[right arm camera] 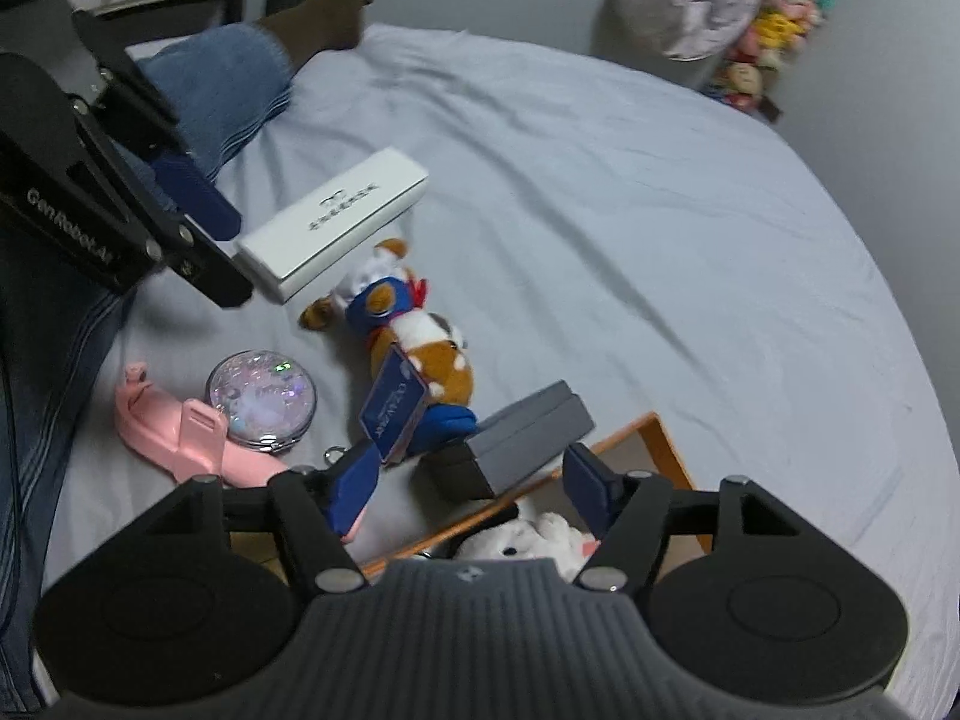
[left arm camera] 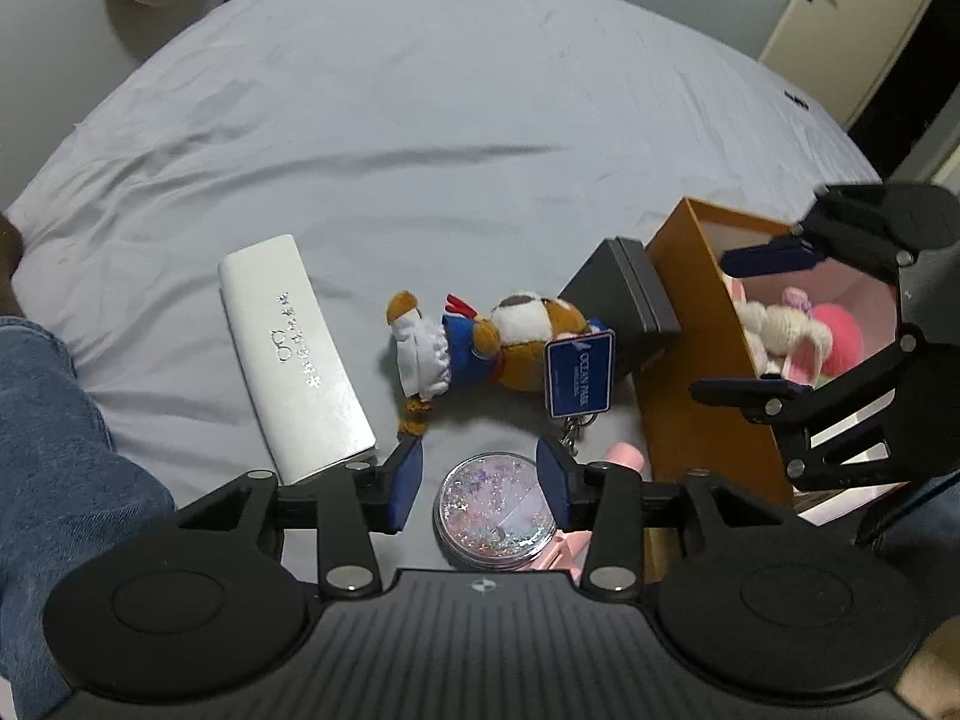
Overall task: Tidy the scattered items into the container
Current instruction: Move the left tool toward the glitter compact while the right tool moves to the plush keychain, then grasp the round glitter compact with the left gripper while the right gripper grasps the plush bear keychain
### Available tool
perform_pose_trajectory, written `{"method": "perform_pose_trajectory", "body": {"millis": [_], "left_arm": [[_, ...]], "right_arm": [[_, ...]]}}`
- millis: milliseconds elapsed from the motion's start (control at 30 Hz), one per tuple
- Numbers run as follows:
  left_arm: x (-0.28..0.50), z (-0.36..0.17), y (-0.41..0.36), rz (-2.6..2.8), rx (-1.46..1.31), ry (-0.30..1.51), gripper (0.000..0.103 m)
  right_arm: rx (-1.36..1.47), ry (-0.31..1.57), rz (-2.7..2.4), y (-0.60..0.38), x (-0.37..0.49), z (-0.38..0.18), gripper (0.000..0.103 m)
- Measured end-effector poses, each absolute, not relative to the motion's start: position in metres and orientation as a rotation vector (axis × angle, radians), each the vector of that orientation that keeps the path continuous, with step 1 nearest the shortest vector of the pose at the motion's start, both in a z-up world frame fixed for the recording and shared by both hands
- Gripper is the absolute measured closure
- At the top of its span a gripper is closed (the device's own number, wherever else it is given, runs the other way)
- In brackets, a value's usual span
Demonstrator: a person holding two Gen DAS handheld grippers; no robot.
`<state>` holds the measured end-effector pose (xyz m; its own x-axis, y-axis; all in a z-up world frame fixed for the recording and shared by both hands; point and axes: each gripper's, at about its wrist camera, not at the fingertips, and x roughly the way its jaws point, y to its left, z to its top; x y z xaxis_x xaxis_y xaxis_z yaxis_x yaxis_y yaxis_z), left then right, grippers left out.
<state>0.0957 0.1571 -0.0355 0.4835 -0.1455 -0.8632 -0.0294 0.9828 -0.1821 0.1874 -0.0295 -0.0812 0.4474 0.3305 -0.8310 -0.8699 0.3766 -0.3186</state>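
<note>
Glitter compact [left arm camera: 497, 511] between left gripper [left arm camera: 480, 483] fingers

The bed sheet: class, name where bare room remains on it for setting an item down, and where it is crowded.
The sheet lies bare beyond the white box and plush toy, out to the far edge. Crowded: the near strip, where the glitter compact, pink item and grey box pack against the orange container.
</note>
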Motion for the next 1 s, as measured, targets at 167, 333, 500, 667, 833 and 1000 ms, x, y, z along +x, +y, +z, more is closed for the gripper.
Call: {"method": "perform_pose_trajectory", "body": {"millis": [167, 333, 500, 667, 833, 1000], "left_arm": [[0.106, -0.041, 0.158, -0.070, -0.157, 1.086, 0.054], [0.113, -0.049, 0.169, -0.059, -0.178, 1.144, 0.054], [0.111, -0.059, 0.175, -0.043, -0.192, 1.181, 0.053], [0.111, -0.063, 0.176, -0.045, -0.193, 1.200, 0.053], [0.111, -0.065, 0.176, -0.041, -0.197, 1.207, 0.054], [0.108, -0.066, 0.177, -0.036, -0.191, 1.215, 0.054]], "right_arm": [[-0.894, 0.741, 0.928, -0.011, 0.189, -0.091, 0.033], [-0.887, 0.762, 0.951, 0.010, 0.203, -0.107, 0.034], [-0.855, 0.822, 0.953, 0.029, 0.220, -0.125, 0.035], [-0.880, 0.846, 0.941, 0.039, 0.225, -0.141, 0.035], [-0.907, 0.856, 0.907, 0.044, 0.230, -0.148, 0.037], [-0.951, 0.855, 0.846, 0.046, 0.234, -0.157, 0.045]]}}
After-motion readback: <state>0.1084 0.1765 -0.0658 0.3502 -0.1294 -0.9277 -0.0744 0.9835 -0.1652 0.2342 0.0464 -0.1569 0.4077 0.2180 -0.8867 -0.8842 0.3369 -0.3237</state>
